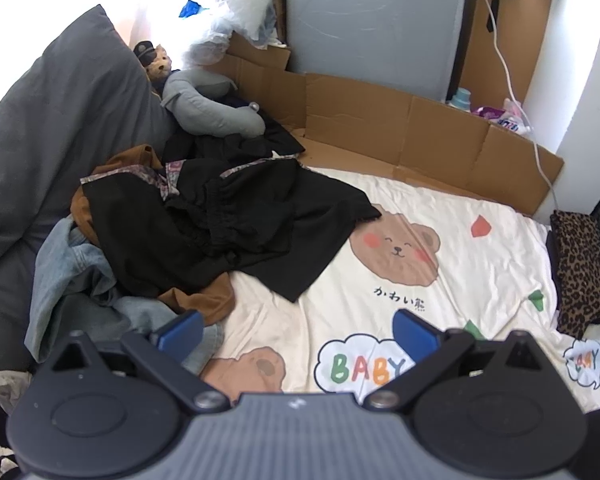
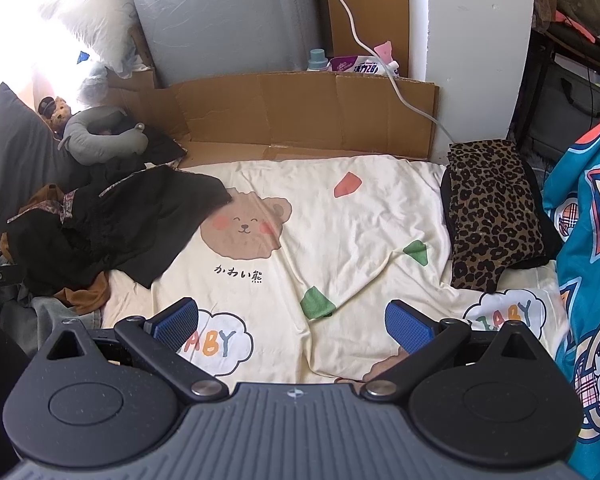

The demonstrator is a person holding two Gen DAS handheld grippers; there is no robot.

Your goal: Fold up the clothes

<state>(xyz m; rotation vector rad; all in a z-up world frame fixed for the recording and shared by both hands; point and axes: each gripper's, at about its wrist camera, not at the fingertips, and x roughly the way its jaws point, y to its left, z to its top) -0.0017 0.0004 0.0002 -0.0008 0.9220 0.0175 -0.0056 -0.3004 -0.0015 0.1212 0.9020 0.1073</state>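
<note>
Right wrist: bear-print sheet [image 2: 340, 240], cardboard [image 2: 300, 112] behind

A heap of unfolded clothes [image 1: 204, 232] lies on the left part of the bed sheet [image 2: 340, 240], with a neck pillow [image 2: 100, 136] behind it and a large cushion [image 1: 60, 128] to its left. A folded garment [image 2: 496, 212] rests on the sheet's right edge. Cardboard [image 2: 300, 116] stands behind the sheet.
</note>
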